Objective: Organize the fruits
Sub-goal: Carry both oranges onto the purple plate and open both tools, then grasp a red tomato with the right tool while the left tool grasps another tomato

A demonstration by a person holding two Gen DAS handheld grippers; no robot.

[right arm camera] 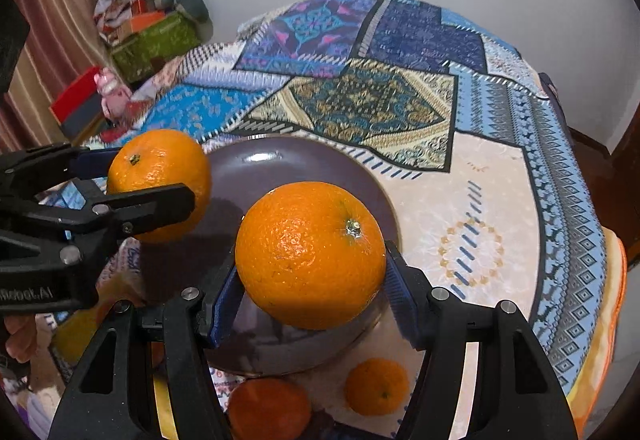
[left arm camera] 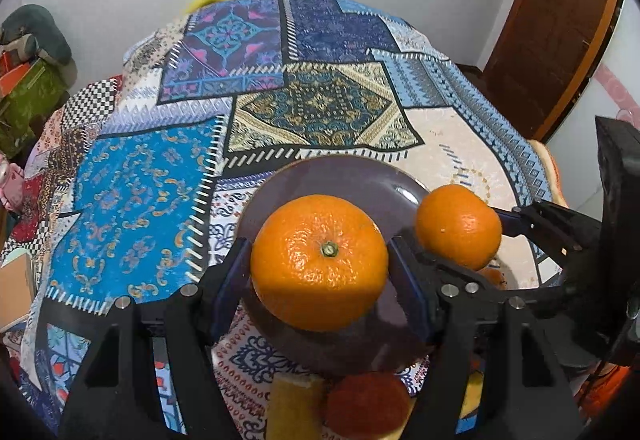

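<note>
My left gripper [left arm camera: 320, 280] is shut on an orange [left arm camera: 319, 263] and holds it above a dark purple plate [left arm camera: 332, 175]. My right gripper [right arm camera: 310, 286] is shut on a second orange [right arm camera: 310, 255] above the same plate [right arm camera: 288, 163]. Each view shows the other gripper with its orange: the right one's orange [left arm camera: 458, 226] to the right in the left wrist view, the left one's orange [right arm camera: 160, 175] to the left in the right wrist view. The plate holds no fruit that I can see.
The plate stands on a round table with a patchwork cloth [left arm camera: 160, 179]. Near the front edge lie a small orange [right arm camera: 377, 386], a redder orange fruit [right arm camera: 269, 408] and a yellow fruit [left arm camera: 294, 408]. Boxes and bags [right arm camera: 152, 35] are piled by the wall, left.
</note>
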